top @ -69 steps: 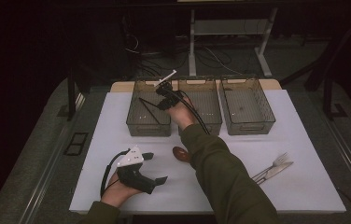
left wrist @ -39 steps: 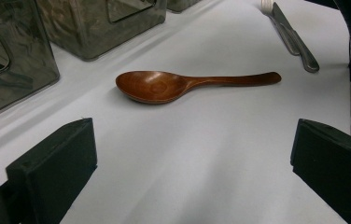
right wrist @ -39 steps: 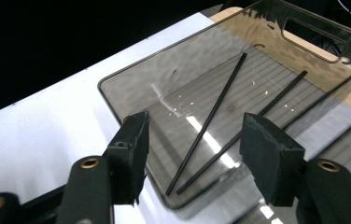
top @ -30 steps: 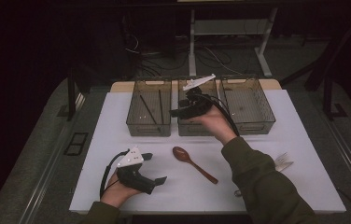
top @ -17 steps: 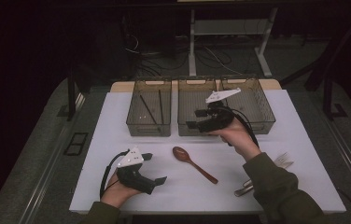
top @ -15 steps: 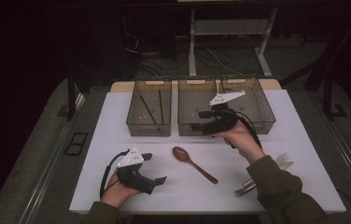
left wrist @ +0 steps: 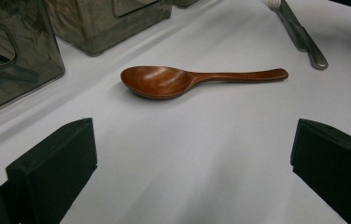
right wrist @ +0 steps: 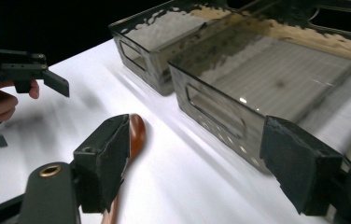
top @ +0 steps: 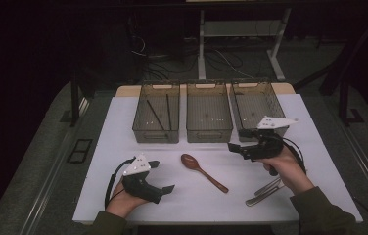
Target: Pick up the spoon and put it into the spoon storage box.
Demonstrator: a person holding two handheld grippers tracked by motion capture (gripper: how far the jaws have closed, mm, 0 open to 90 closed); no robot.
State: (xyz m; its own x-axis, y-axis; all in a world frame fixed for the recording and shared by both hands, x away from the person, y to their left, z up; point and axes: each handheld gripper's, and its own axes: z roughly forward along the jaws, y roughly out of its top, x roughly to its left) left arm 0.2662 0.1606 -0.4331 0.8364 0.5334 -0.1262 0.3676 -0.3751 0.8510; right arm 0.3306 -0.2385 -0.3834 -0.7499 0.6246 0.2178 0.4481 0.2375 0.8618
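High view: the wooden spoon (top: 204, 172) lies flat on the white table (top: 123, 127) — just in front of the middle bin (top: 209, 113). Right gripper (top: 236, 148), beside its bowl end, has just been opening its fingers, nothing between them. Left gripper (top: 165, 177) rests near the spoon, fingers wide apart and empty.

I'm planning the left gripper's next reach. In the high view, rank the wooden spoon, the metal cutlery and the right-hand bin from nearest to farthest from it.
1. wooden spoon, just right of the left gripper.
2. metal cutlery, farther right, near the front edge.
3. right-hand bin, at the back right.
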